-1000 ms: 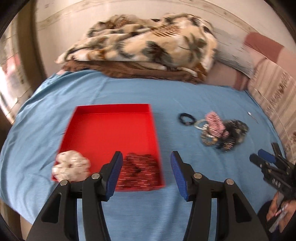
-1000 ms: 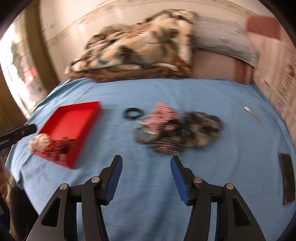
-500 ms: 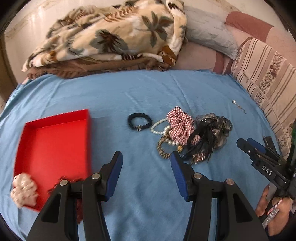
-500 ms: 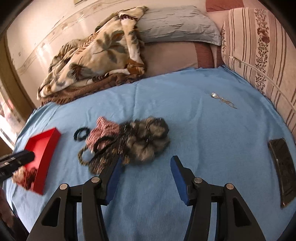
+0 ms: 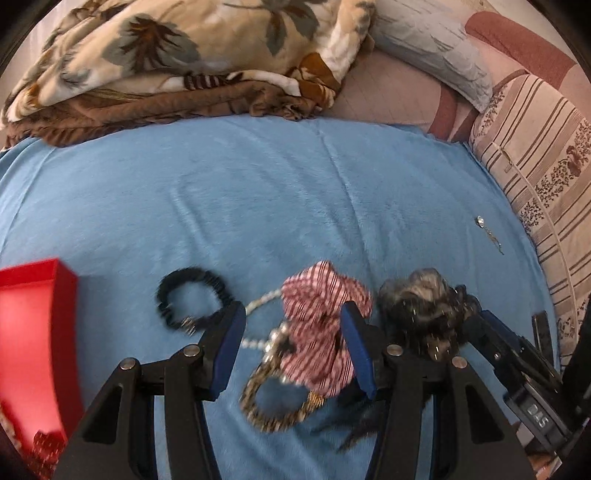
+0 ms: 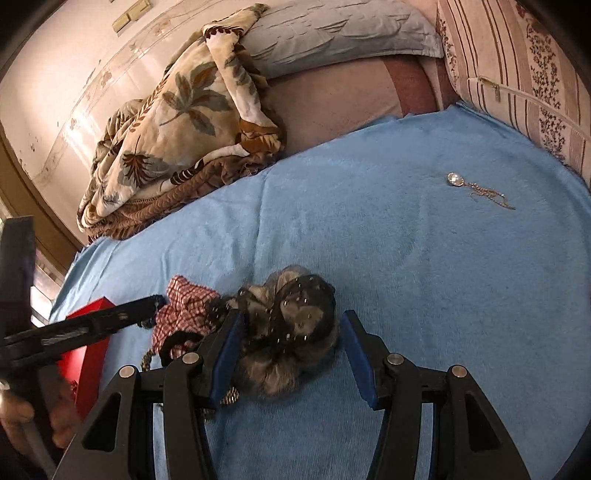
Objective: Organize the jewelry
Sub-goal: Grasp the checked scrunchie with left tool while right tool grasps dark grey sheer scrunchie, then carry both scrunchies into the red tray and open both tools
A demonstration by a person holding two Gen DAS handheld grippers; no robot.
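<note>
A heap of accessories lies on the blue bedspread. My left gripper (image 5: 293, 345) is open with a red-and-white checked scrunchie (image 5: 321, 332) between its fingers; a pearl string (image 5: 258, 306) and a leopard-print band (image 5: 273, 410) lie under it. A black beaded bracelet (image 5: 188, 302) lies to its left. My right gripper (image 6: 291, 350) is open around a grey-black sequinned scrunchie (image 6: 295, 325), which also shows in the left wrist view (image 5: 424, 306). The red tray (image 5: 33, 354) sits at the left, with a red patterned piece (image 5: 44, 446) in it.
A silver pendant necklace (image 6: 476, 188) lies alone at the far right of the bed. A folded floral blanket (image 5: 177, 55) and pillows (image 6: 332, 33) line the far edge. A striped cushion (image 5: 539, 155) borders the right side.
Both grippers moved right and forward, away from the red tray, and closed in on the heap. The left now brackets the checked scrunchie, the right the grey-black one. Both stayed open.
</note>
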